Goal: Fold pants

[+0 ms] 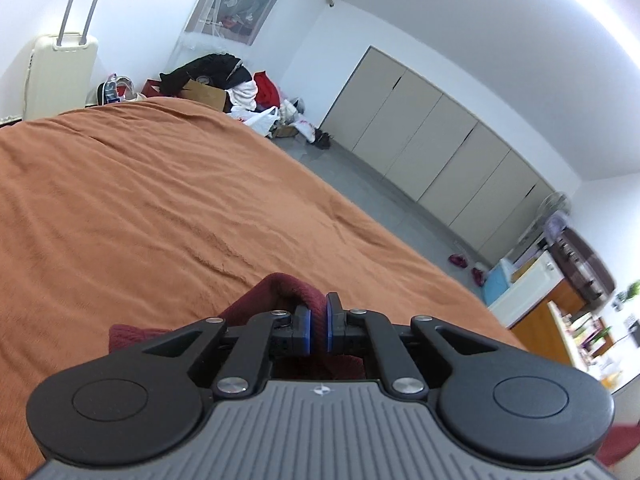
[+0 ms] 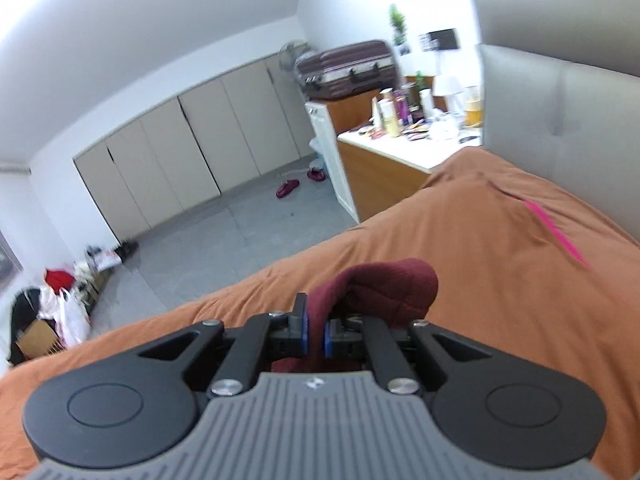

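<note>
Up close, the left gripper (image 1: 318, 330) has its blue pads clamped on a thick roll of the maroon pants (image 1: 280, 292), and the right gripper (image 2: 315, 330) pinches another bunched part of the pants (image 2: 384, 288) in the same way. Both housings hide most of the garment; only humps of cloth show past the fingers, and a red scrap at the left view's lower right corner is cut off by the frame. Beneath lies the orange bedspread (image 1: 160, 200), wrinkled. The right view is blurred: a pink streak (image 2: 556, 232) on the spread cannot be made out. A grey headboard (image 2: 560, 100) rises behind it. Beyond the bed come the grey floor (image 1: 360, 184), slippers (image 2: 286, 189), a cluttered counter (image 2: 404, 152) and beige cabinets (image 1: 420, 148). Farthest off stand a clothes pile (image 1: 224, 80) and a cream suitcase (image 1: 60, 72), its base hidden by the bed.
</note>
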{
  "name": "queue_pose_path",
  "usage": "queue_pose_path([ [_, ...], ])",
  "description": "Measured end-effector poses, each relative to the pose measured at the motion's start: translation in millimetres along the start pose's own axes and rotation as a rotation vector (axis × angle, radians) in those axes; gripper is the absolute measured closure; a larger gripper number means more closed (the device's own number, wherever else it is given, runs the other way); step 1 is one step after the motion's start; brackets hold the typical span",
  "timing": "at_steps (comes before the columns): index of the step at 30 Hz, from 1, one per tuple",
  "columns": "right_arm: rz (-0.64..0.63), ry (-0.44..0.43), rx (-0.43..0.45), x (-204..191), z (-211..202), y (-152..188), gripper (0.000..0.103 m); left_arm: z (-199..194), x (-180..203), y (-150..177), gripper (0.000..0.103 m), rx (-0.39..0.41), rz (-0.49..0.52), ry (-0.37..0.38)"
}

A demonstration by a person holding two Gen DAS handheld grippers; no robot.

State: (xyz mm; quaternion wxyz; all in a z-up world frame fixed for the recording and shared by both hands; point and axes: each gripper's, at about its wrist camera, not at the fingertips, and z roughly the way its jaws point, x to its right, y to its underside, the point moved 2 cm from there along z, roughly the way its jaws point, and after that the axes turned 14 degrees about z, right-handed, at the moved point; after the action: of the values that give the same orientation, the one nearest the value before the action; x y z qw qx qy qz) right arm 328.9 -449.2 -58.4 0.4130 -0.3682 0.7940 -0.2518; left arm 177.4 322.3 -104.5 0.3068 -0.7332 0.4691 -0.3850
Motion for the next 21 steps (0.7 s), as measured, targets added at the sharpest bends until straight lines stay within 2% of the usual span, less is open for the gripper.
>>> queue_pose_path([
  [4, -0.073, 0.078, -0.058, -45, 88, 12, 0.101, 45, -4, 3, 0.094, -0.078, 0.026, -0.042],
  [7, -0.097, 0.138, -0.096, -70, 142, 28, 0.101, 79, -3, 8, 0.086, -0.149, 0.042, -0.066],
  [10, -0.146, 0.2, -0.108, -90, 175, 46, 0.099, 99, -6, 9, 0.082, -0.183, 0.036, -0.078],
  [11, -0.166, 0.214, -0.103, -95, 186, 53, 0.097, 105, -8, 9, 0.078, -0.199, 0.031, -0.085],
  [12, -0.184, 0.231, -0.099, -99, 194, 58, 0.083, 111, -12, 10, 0.073, -0.222, 0.01, -0.094],
  [13, -0.194, 0.252, -0.103, -102, 204, 63, 0.056, 118, -16, 10, 0.072, -0.253, -0.016, -0.094],
  [14, -0.199, 0.252, -0.117, -103, 212, 67, 0.049, 124, -19, 9, 0.068, -0.273, -0.033, -0.091],
  [17, -0.215, 0.24, -0.079, -109, 223, 67, 0.047, 138, -34, 5, 0.067, -0.344, -0.097, -0.064],
  [19, -0.185, 0.205, -0.052, -111, 219, 60, 0.036, 137, -47, 1, 0.062, -0.37, -0.214, -0.01],
  [21, -0.073, 0.115, -0.007, -106, 207, 44, 0.027, 131, -66, -1, 0.04, -0.361, -0.398, 0.1],
])
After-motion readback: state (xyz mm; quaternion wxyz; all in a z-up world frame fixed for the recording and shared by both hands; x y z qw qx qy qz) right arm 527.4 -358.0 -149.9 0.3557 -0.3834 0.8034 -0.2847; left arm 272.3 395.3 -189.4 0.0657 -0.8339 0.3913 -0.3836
